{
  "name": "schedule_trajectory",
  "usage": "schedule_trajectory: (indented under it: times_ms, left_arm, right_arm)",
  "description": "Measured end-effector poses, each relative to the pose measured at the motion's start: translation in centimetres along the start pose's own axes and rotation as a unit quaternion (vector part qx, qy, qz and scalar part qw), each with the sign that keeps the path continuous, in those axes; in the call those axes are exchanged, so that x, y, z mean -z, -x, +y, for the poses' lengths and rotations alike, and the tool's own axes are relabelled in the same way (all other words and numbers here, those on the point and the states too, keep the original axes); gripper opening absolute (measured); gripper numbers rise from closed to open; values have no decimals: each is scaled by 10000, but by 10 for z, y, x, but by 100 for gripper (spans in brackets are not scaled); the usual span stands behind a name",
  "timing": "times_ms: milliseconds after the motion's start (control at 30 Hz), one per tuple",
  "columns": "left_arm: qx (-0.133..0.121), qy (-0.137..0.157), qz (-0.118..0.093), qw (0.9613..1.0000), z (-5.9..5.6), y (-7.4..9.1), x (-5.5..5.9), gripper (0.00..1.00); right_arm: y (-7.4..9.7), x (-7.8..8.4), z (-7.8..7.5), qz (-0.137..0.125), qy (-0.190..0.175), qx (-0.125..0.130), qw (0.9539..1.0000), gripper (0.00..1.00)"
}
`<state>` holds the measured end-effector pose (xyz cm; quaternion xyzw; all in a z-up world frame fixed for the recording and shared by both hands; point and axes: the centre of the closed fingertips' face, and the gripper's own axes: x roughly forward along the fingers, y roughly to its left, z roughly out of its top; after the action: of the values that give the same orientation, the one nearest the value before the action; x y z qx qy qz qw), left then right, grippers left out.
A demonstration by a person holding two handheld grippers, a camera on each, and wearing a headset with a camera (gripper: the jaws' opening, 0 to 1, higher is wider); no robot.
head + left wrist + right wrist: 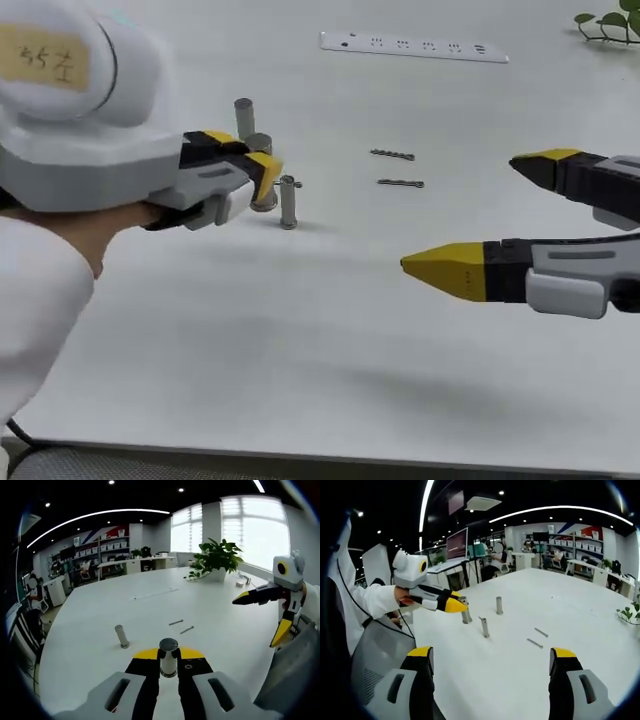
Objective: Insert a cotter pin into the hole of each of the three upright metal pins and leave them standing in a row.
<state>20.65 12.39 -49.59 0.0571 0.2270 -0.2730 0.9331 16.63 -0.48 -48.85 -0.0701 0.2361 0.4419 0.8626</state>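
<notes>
Steel shows first: three upright metal pins stand close together on the white worktop (330,330), to the left of its middle in the head view. The left gripper (260,166) reaches in from the left and its yellow-tipped jaws are closed around the middle pin (168,661). In the left gripper view this pin stands upright between the jaws with its flat round top above them. Its foot is hidden there, so whether it rests on the worktop cannot be told for sure.

The far pin (243,117) stands free just behind the left gripper. The near pin (288,205) stands free just to the right of the jaw tips, and a thin piece juts sideways close to its top; it looks like a cotter pin through the hole, though it is too small to be certain.

Two loose cotter pins (392,154) lie flat on the worktop, near each other and roughly parallel, well to the right of the metal pins.

The right gripper (460,213) hovers at the right edge with its jaws spread wide and nothing between them, apart from the cotter pins and above the worktop.

A white power strip (413,46) lies along the far side, and a green plant (605,25) shows at the far right corner. A white sleeve (35,300) covers the arm behind the left gripper.
</notes>
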Motion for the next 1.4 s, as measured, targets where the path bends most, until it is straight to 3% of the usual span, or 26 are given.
schedule_trajectory:
  times_ms: [133, 200, 633, 967, 1400]
  left_arm:
    - [31, -61, 141, 9999, -3, -9, 5, 9]
    - [67, -21, 171, 9998, -12, -14, 7, 9]
    - [187, -80, 557, 9982, -19, -33, 37, 9]
    - [191, -109, 655, 9976, -25, -41, 44, 9]
    - [139, 59, 753, 9970, -25, -47, 53, 9]
  right_arm:
    - [1, 4, 1, 32, -12, -28, 10000, 94]
    - [1, 5, -1, 30, -47, -11, 10000, 95]
    - [4, 11, -1, 90, -79, -45, 9999, 94]
    - [3, 15, -2, 152, -93, -79, 9998, 94]
    - [3, 19, -4, 204, -122, -66, 9997, 94]
